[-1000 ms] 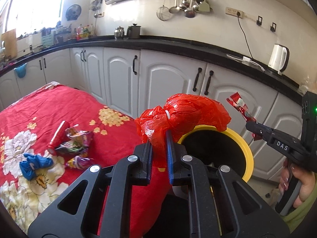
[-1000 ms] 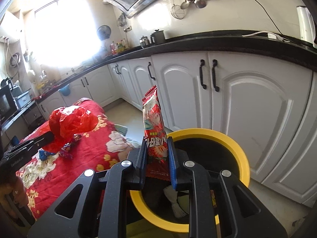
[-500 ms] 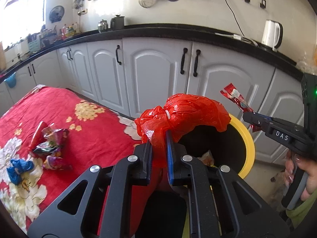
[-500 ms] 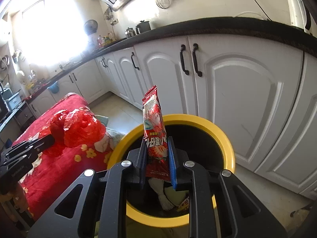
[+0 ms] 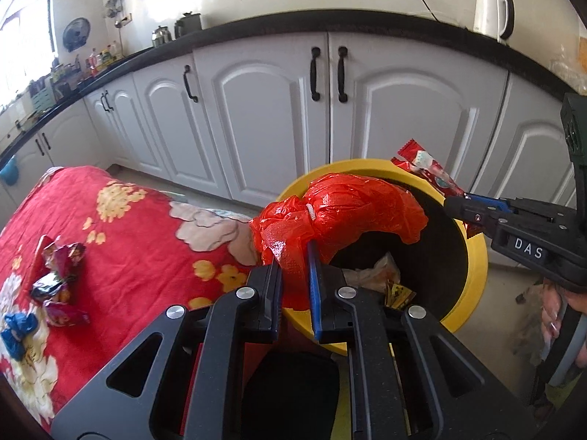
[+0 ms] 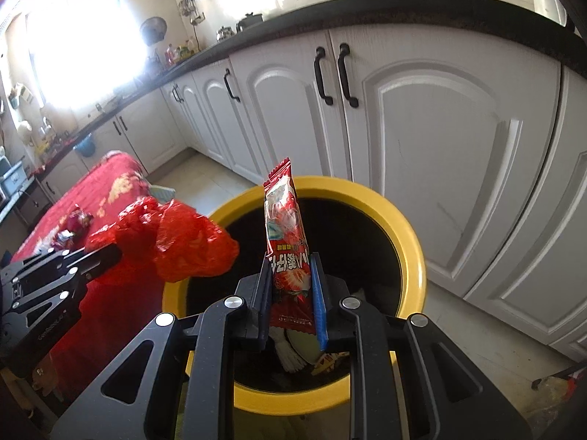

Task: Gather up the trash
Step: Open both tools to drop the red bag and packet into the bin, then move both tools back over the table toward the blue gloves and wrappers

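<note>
My left gripper (image 5: 293, 256) is shut on a crumpled red plastic bag (image 5: 341, 212) and holds it over the left rim of the yellow-rimmed trash bin (image 5: 473, 253). My right gripper (image 6: 291, 260) is shut on a red snack wrapper (image 6: 288, 234), upright above the bin's opening (image 6: 411, 249). The right gripper (image 5: 466, 209) with the wrapper (image 5: 422, 165) also shows at the right of the left wrist view. The bag (image 6: 172, 238) and left gripper (image 6: 106, 253) show at the left of the right wrist view. The bin holds paper and wrappers.
A table with a red flowered cloth (image 5: 139, 242) stands left of the bin, with several candy wrappers (image 5: 55, 278) and a blue scrap (image 5: 18, 330) on it. White cabinets (image 5: 279, 110) under a black counter stand close behind the bin. A kettle (image 5: 491, 11) stands on the counter.
Both grippers have moved toward the bin and over its opening, and both views tilt further down. The bag and the wrapper are still held.
</note>
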{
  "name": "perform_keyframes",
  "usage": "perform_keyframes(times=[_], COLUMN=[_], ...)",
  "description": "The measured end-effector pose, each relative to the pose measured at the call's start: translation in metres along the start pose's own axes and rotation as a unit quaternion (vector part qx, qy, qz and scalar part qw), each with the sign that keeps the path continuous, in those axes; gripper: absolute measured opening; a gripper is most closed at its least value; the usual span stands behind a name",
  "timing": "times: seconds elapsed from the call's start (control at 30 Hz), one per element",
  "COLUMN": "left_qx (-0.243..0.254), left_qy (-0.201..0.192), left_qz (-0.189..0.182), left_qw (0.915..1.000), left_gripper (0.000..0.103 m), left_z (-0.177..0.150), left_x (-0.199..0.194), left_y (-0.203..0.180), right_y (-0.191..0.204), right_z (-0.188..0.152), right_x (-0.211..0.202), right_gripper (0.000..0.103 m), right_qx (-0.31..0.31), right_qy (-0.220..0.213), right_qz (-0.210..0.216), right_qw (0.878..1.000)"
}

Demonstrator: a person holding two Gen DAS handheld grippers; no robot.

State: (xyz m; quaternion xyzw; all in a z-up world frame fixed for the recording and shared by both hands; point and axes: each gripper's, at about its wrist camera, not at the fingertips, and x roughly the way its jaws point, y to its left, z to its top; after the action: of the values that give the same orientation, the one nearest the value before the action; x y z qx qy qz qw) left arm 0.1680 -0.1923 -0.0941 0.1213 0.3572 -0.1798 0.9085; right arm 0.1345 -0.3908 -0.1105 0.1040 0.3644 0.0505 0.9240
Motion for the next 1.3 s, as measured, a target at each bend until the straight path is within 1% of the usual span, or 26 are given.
perform_keyframes(times=[0.03,0.07,0.3,0.47,0.53,0.57,0.63,0.67,0.7,0.77,0.8,0.83,0.87,0.93,1.0,1.07,1.13,1.2,1.3], left_qx=[0.001,0.003,0.004,-0.001,-0.007,-0.009,-0.014,-0.015,-0.018,-0.023,-0.03,-0.033,-0.039,-0.048,-0.057,-0.065,-0.07,-0.074,-0.084], left_qy=[0.003,-0.003,0.02,0.029,0.032,0.033,0.033,0.033,0.032,0.031,0.03,0.028,0.023,0.019,0.013,0.005,0.0,-0.004,-0.012], left_qz=[-0.002,-0.003,-0.01,-0.012,-0.012,-0.013,-0.013,-0.012,-0.01,-0.01,-0.01,-0.01,-0.009,-0.007,-0.006,-0.006,-0.004,-0.003,0.0], left_qw=[1.0,1.0,0.9997,0.9995,0.9994,0.9993,0.9993,0.9993,0.9993,0.9992,0.9991,0.999,0.9989,0.9986,0.9983,0.9979,0.9976,0.9972,0.9964], left_gripper=[0.007,0.007,0.007,0.008,0.012,0.015,0.025,0.036,0.041,0.042,0.047,0.051,0.056,0.061,0.07,0.075,0.079,0.087,0.091], left_z=[-0.001,-0.002,-0.01,-0.009,-0.01,-0.01,-0.01,-0.01,-0.01,-0.009,-0.009,-0.009,-0.008,-0.007,-0.006,-0.006,-0.004,-0.003,-0.003], left_x=[0.003,0.008,0.033,0.042,0.044,0.045,0.046,0.046,0.045,0.043,0.041,0.04,0.036,0.032,0.027,0.02,0.015,0.01,0.0], left_y=[-0.001,-0.002,-0.009,-0.01,-0.008,-0.008,-0.006,-0.005,-0.004,-0.001,0.002,0.004,0.007,0.012,0.017,0.022,0.026,0.029,0.036], right_y=[-0.001,-0.002,-0.007,-0.009,-0.009,-0.009,-0.009,-0.009,-0.009,-0.009,-0.007,-0.005,-0.004,-0.001,0.002,0.005,0.007,0.011,0.018], right_z=[-0.001,-0.002,-0.007,-0.011,-0.011,-0.011,-0.01,-0.01,-0.01,-0.008,-0.008,-0.007,-0.006,-0.005,-0.003,-0.002,0.0,0.002,0.006], right_x=[0.002,0.004,0.016,0.02,0.02,0.02,0.019,0.018,0.017,0.014,0.013,0.01,0.009,0.006,0.004,0.001,-0.002,-0.006,-0.013], right_gripper=[0.018,0.018,0.019,0.021,0.023,0.026,0.028,0.033,0.037,0.043,0.045,0.051,0.055,0.057,0.061,0.065,0.067,0.069,0.072], right_qx=[0.001,0.001,0.004,0.009,0.009,0.008,0.006,0.005,0.004,0.002,-0.002,-0.007,-0.01,-0.016,-0.02,-0.022,-0.024,-0.028,-0.037], right_qy=[0.003,0.006,0.021,0.026,0.024,0.022,0.02,0.017,0.015,0.009,0.006,0.001,-0.003,-0.009,-0.013,-0.018,-0.022,-0.028,-0.038], right_qz=[0.001,0.0,-0.001,-0.002,-0.005,-0.008,-0.012,-0.018,-0.021,-0.028,-0.031,-0.037,-0.041,-0.04,-0.042,-0.041,-0.041,-0.042,-0.041], right_qw=[1.0,1.0,1.0,1.0,1.0,1.0,1.0,1.0,1.0,1.0,0.999,0.999,0.999,0.999,0.999,0.999,0.999,0.998,0.998])
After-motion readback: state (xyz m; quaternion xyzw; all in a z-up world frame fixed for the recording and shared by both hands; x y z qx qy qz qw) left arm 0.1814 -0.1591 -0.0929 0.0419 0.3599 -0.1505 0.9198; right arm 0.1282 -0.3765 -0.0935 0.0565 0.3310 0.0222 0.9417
